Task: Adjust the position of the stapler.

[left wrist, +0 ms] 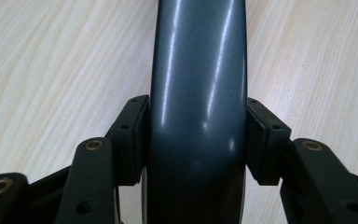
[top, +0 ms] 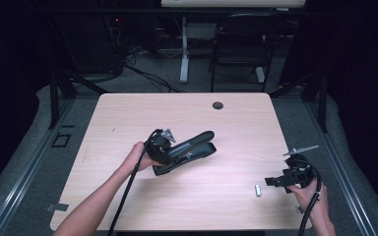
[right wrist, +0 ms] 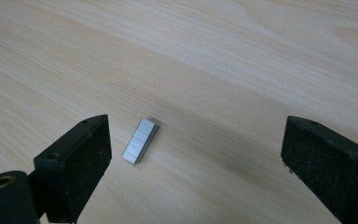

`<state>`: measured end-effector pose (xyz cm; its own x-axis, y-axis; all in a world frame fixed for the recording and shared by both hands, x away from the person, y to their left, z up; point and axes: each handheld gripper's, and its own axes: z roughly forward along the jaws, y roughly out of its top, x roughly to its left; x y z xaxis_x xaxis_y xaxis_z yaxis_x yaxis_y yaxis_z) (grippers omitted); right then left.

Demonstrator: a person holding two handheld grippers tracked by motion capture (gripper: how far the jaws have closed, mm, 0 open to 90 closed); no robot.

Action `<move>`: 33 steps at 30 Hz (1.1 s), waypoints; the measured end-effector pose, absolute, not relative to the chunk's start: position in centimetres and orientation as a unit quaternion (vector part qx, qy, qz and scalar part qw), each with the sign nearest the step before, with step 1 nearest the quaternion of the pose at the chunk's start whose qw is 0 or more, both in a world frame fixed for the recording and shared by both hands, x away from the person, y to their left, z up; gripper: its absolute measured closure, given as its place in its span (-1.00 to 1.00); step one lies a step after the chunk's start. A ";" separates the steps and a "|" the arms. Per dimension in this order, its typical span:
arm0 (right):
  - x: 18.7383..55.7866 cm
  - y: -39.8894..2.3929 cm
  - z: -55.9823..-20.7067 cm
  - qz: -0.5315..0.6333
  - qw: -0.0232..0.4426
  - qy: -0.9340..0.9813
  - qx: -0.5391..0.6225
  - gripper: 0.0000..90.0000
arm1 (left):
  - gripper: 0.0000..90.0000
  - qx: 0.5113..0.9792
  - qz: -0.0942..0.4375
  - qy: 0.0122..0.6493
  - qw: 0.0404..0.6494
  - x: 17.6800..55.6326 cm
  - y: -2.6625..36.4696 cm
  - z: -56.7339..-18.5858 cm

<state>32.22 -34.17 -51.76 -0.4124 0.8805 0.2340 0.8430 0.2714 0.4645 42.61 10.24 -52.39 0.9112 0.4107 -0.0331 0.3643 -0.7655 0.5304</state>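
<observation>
A dark grey stapler lies tilted on the wooden table, its top arm raised and pointing right. My left gripper grips it from the left end. In the left gripper view the pads press both sides of the stapler's glossy body, with the left gripper shut on it. A small silver strip of staples lies near the table's front right. My right gripper sits just right of it, pointing left. In the right gripper view the right gripper is open, and the staples lie close to its left jaw.
A round cable hole sits near the table's far edge. Beyond the table stand a black chair and a white desk leg, with cables on the floor. Dark curtains close off both sides.
</observation>
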 end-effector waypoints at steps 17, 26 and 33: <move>32.2 -33.8 -51.9 0.261 0.034 0.801 0.537 -0.82 | 0.07 0.948 0.033 0.162 0.273 41.8 10.1 -52.4; 32.2 -33.6 -52.0 0.261 0.035 0.803 0.535 -0.82 | 0.07 0.953 0.025 0.137 0.268 41.2 9.8 -52.3; 32.3 -33.4 -52.1 0.257 0.036 0.806 0.532 -0.82 | 0.07 0.956 0.020 0.117 0.266 40.8 9.5 -52.3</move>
